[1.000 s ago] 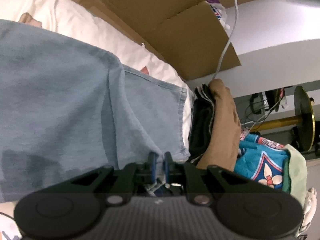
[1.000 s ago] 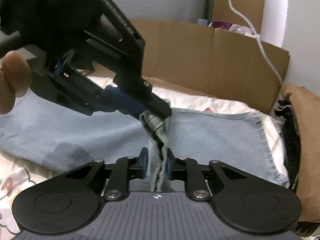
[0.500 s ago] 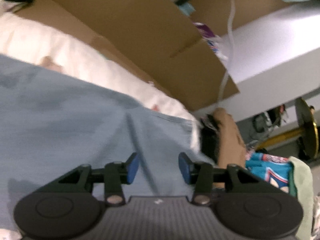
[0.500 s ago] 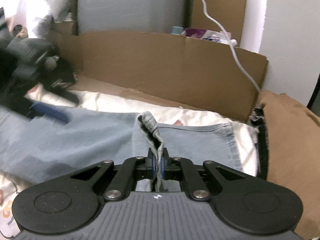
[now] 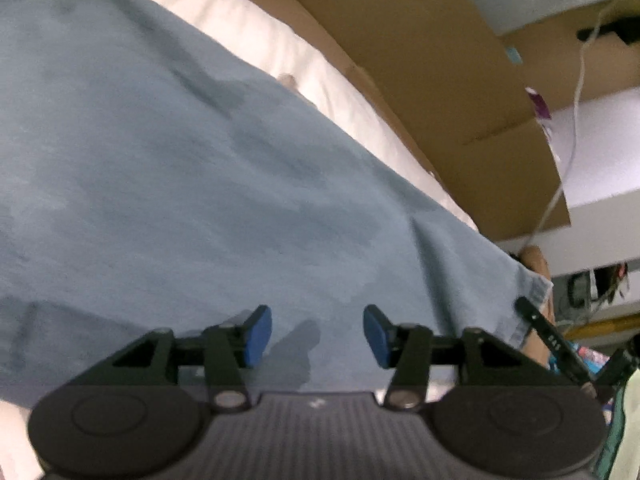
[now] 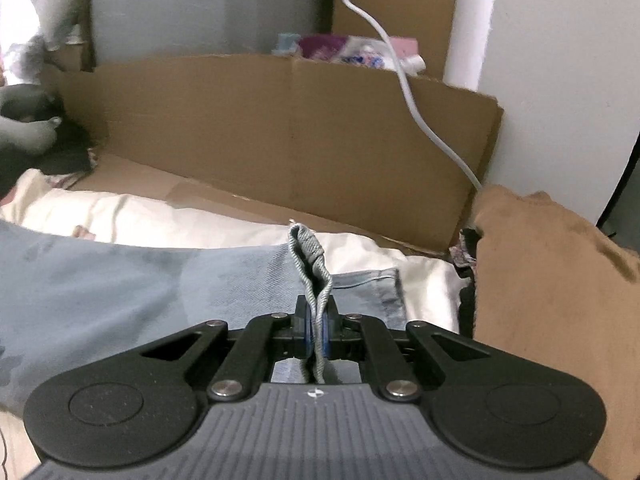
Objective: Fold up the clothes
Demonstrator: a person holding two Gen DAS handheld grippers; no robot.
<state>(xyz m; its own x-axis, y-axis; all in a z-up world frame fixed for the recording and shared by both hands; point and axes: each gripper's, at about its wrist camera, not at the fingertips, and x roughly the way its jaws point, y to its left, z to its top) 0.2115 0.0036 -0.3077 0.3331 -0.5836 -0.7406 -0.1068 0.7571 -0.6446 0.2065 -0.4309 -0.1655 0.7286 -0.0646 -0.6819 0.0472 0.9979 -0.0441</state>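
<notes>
While the jeans (image 5: 224, 184) lie spread across the cream bedding (image 6: 132, 216), the right gripper (image 6: 316, 330) pinches a doubled hem edge, jaws nearly closed on it. The left gripper (image 5: 316, 336) has just been opening; its jaws stand apart over flat denim, empty. The denim looks heavy yet limp, best gripped at seams or hems.

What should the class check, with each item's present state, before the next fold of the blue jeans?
1. Right hand-held gripper shut on the jeans' edge: ok.
2. Left hand-held gripper open, nothing between its pads, jaws just opened: ok.
3. Blue jeans lying spread on the cream bedding: ok.
4. Jeans free of wrinkles: not ok, a crease runs near the hem.
5. Brown clothes stack apart from the jeans: ok.
6. Far leg end aligned: cannot tell.
</notes>
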